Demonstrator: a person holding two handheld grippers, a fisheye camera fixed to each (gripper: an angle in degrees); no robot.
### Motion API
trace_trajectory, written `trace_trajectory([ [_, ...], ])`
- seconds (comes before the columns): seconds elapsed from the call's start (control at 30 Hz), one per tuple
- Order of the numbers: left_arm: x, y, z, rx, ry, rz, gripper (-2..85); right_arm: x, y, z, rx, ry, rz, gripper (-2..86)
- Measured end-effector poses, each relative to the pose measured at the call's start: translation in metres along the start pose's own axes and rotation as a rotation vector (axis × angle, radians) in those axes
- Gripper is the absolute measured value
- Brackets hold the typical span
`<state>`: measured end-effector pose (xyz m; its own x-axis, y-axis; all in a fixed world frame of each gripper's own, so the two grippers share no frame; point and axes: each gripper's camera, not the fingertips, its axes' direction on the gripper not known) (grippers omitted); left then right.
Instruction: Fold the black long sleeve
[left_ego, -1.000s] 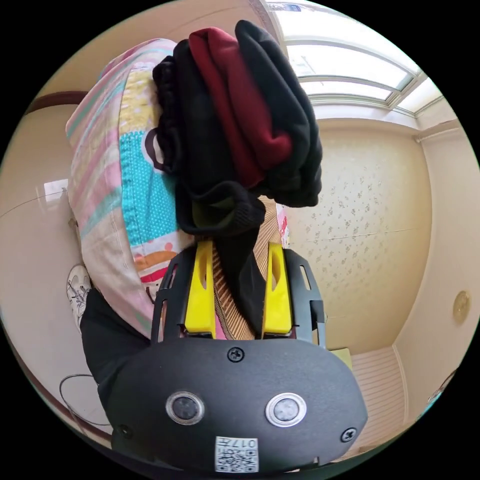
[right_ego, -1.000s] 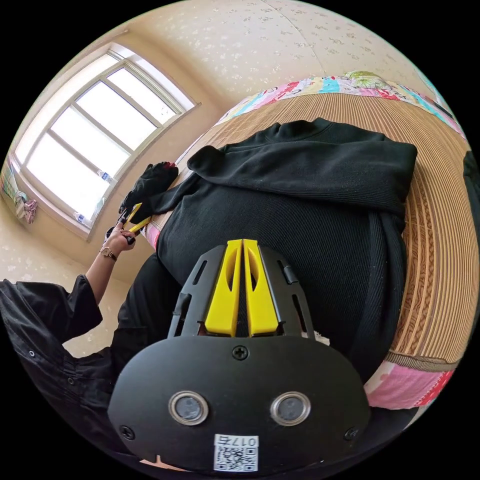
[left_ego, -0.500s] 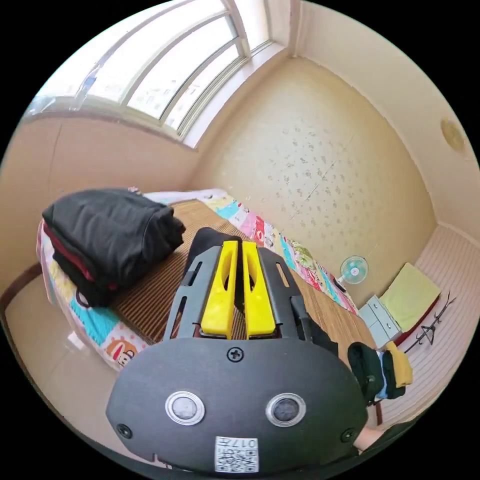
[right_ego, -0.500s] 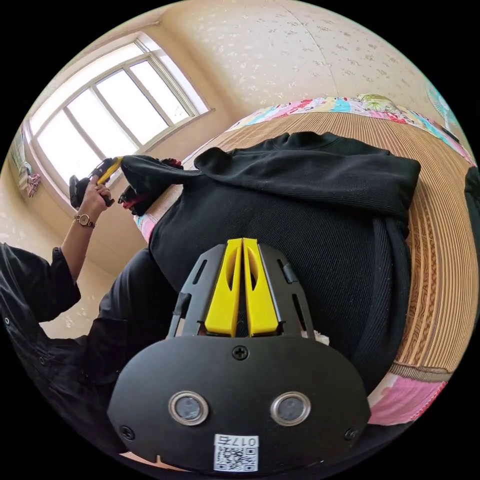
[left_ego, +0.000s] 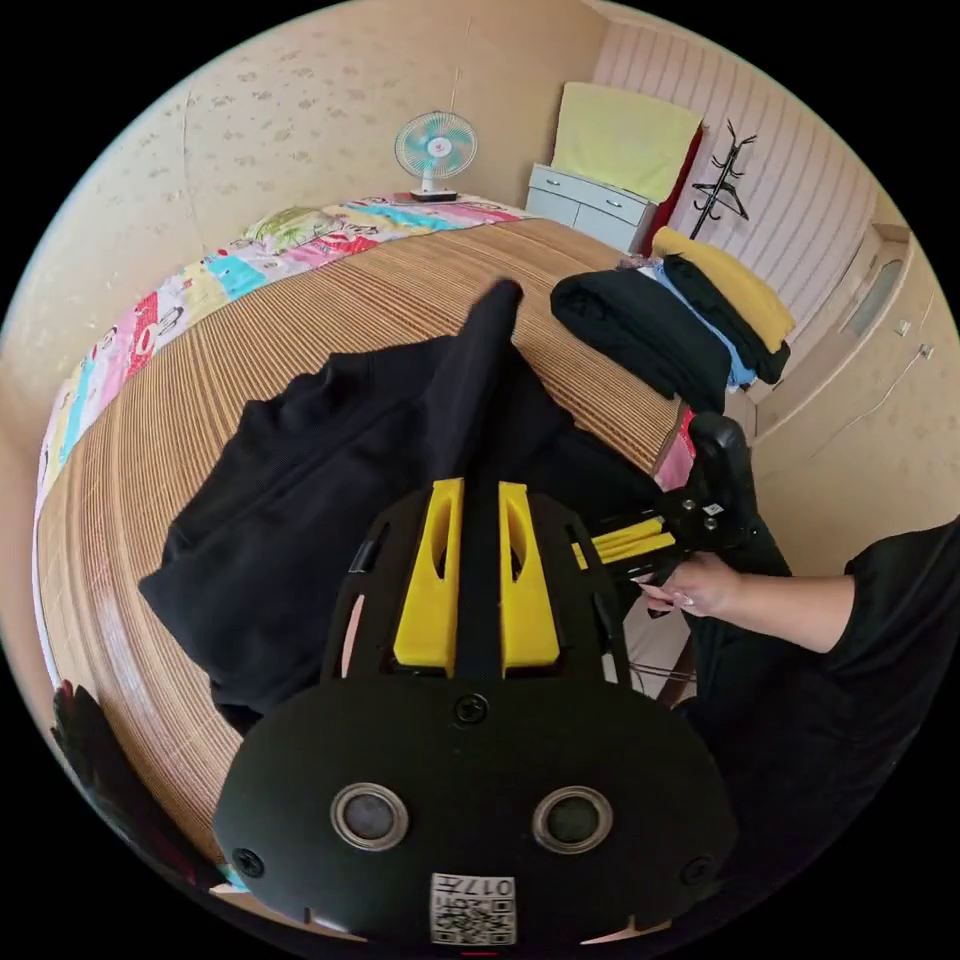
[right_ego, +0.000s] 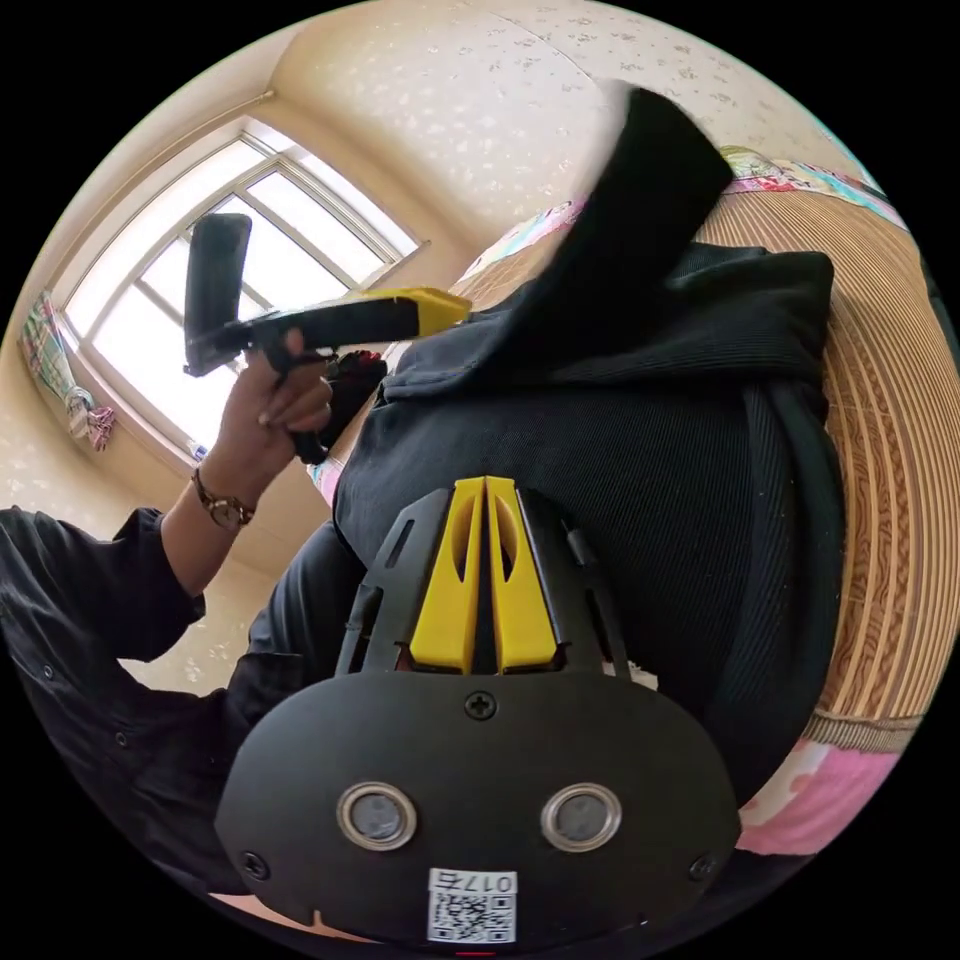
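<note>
In the left gripper view, my left hand-held gripper (left_ego: 476, 560) has swung from the window side to over the bed (left_ego: 150, 480), jaws clamped on the sleeve (left_ego: 480, 360) of the black long sleeve (left_ego: 300, 520), which runs up toward 12 o'clock. My right hand-held gripper (left_ego: 625, 540) sits at 3 o'clock.

In the right gripper view, my right hand-held gripper (right_ego: 485, 570) stays pressed together on the hem, while the sleeve (right_ego: 640, 200) has been lifted at 1 o'clock; I judge the sleeve fold has begun.

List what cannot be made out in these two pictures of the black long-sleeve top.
- Left gripper view: the black long-sleeve top has its near hem hidden by the left gripper.
- Right gripper view: the raised sleeve tip is motion-blurred.
- Right gripper view: right gripper body hides its grasp.
</note>
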<state>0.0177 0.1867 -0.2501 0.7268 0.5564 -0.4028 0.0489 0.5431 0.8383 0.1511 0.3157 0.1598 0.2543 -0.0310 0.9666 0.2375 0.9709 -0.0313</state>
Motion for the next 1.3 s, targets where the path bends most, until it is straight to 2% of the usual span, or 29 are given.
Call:
trace_trajectory([
  [0.1, -0.014, 0.045, -0.006, 0.097, 0.071, -0.203, 6.8, -0.009, 0.003, -0.009, -0.031, 0.059, 0.001, 0.9],
  [0.17, -0.017, 0.079, -0.025, 0.175, 0.012, -0.312, 7.2, -0.017, 0.01, -0.022, -0.003, 0.16, 0.006, 1.2],
  [0.27, -0.01, 0.128, -0.054, 0.253, -0.189, -0.443, 7.4, -0.037, 0.023, -0.048, 0.071, 0.364, 0.013, 1.5],
  [0.33, -0.011, 0.142, -0.05, 0.174, -0.36, -0.526, 6.9, -0.047, 0.028, -0.052, 0.096, 0.518, 0.031, 1.3],
  [0.4, -0.02, 0.135, -0.022, 0.027, -0.377, -0.522, 6.5, -0.041, 0.022, -0.031, 0.03, 0.601, 0.082, 0.9],
  [0.43, -0.027, 0.125, -0.005, -0.037, -0.368, -0.505, 6.1, -0.031, 0.013, -0.005, -0.075, 0.603, 0.097, 0.6],
  [0.5, -0.034, 0.11, 0.001, -0.019, -0.379, -0.49, 5.5, -0.033, -0.004, 0.01, -0.07, 0.64, 0.078, 0.4],
  [0.63, -0.077, 0.061, 0.021, -0.084, -0.289, -0.48, 4.2, -0.022, -0.066, 0.046, -0.169, 0.668, 0.096, 0.2],
  [0.77, -0.119, 0.022, 0.035, -0.057, -0.238, -0.489, 3.1, -0.011, -0.117, 0.075, -0.158, 0.729, 0.06, 0.2],
  [0.87, -0.146, -0.017, 0.047, -0.06, -0.29, -0.44, 3.2, 0.004, -0.165, 0.095, -0.156, 0.763, 0.075, 0.3],
  [1.03, -0.164, -0.051, 0.054, -0.058, -0.411, -0.409, 3.5, 0.034, -0.224, 0.101, -0.08, 0.698, 0.171, 0.2],
  [1.17, -0.162, 0.0, 0.019, 0.081, -0.316, -0.471, 2.1, 0.026, -0.229, 0.1, -0.055, 0.702, 0.169, 0.2],
  [1.23, -0.141, 0.073, -0.028, 0.322, -0.244, -0.514, 0.4, 0.019, -0.233, 0.097, -0.055, 0.704, 0.167, 0.2],
  [1.3, -0.118, 0.136, -0.063, 0.484, -0.213, -0.556, 0.5, 0.015, -0.236, 0.095, -0.053, 0.707, 0.165, 0.3],
])
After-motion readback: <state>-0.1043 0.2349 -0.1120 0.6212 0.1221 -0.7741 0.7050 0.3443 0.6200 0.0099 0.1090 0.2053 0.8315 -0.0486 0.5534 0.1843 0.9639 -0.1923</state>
